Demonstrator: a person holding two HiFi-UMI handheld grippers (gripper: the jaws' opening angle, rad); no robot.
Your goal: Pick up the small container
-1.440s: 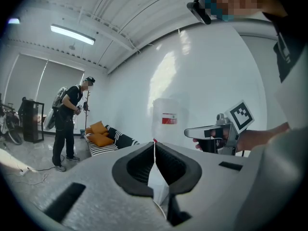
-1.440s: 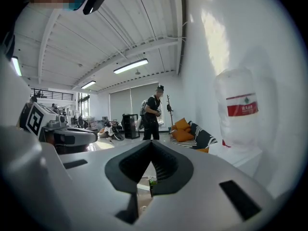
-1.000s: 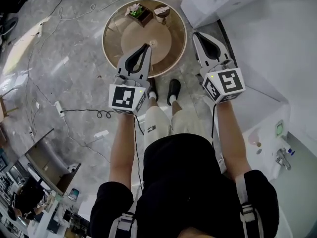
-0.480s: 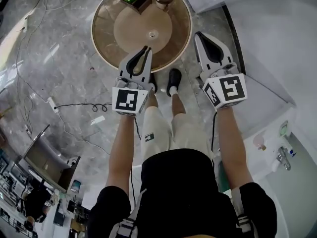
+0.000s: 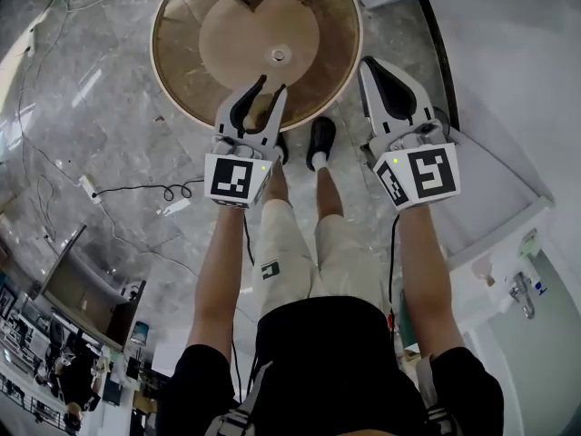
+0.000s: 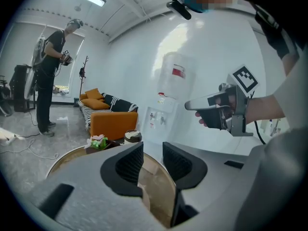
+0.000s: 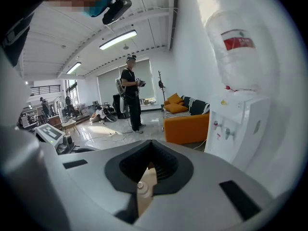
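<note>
Head view: left gripper (image 5: 273, 84) fingers just parted, empty; right gripper (image 5: 366, 61) fingers together.

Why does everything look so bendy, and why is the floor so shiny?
Head view: the wide lens bows the room, and light glares off the polished floor. Left gripper view: the wall curves and the corners go dark. Right gripper view: the water cooler bulges, and the ceiling light glows bright.

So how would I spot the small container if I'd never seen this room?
Find the round wooden table; at its far edge, toward the orange sofa, two things stand side by side. The small container is the round, dark one with a pale top, not the squarish box of greenery beside it.
</note>
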